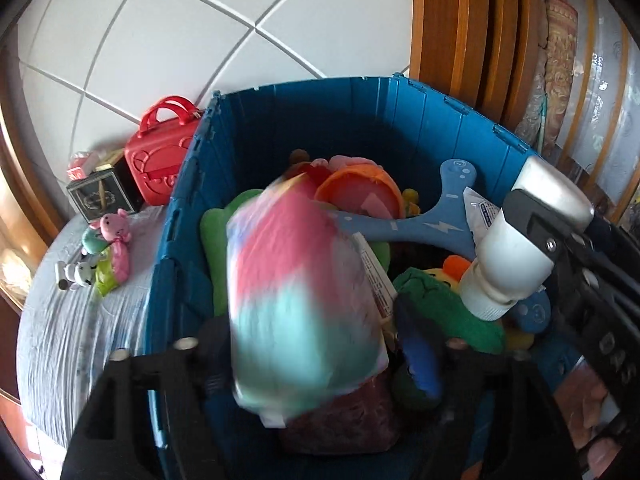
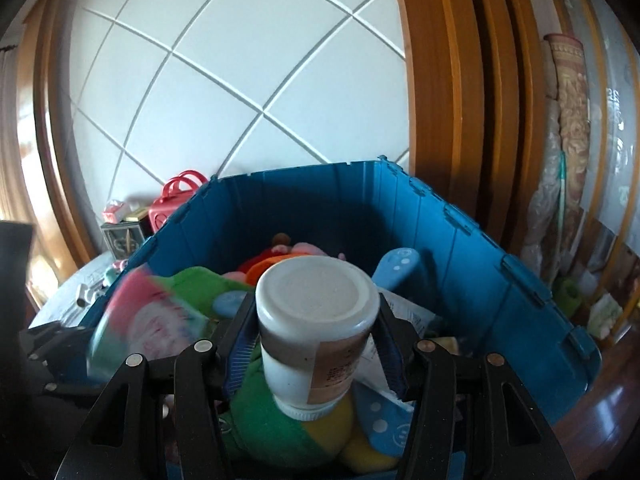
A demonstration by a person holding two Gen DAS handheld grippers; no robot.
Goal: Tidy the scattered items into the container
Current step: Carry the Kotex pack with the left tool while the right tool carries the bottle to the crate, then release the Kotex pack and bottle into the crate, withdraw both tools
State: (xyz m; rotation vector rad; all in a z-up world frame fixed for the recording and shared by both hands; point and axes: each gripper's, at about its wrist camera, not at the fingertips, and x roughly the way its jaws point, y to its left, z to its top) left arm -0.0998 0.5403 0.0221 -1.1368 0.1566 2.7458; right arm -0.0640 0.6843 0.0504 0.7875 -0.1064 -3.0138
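Observation:
A blue plastic crate [image 1: 400,112] holds several plush toys and a blue paddle [image 1: 420,220]. It also shows in the right wrist view [image 2: 480,248]. My left gripper [image 1: 316,344] is open over the crate, and a pink and teal packet [image 1: 300,292], blurred, is between its fingers and looks loose. My right gripper [image 2: 316,344] is shut on a white bottle [image 2: 316,328], held cap down over the crate. The bottle also shows in the left wrist view [image 1: 516,252]. The packet shows blurred at the left of the right wrist view [image 2: 140,320].
Left of the crate on a grey cloth [image 1: 68,340] lie a pink pig toy [image 1: 118,240], a small white figure [image 1: 76,272], a dark box [image 1: 100,196] and a red toy case [image 1: 160,160]. A wooden door frame [image 1: 460,28] stands behind.

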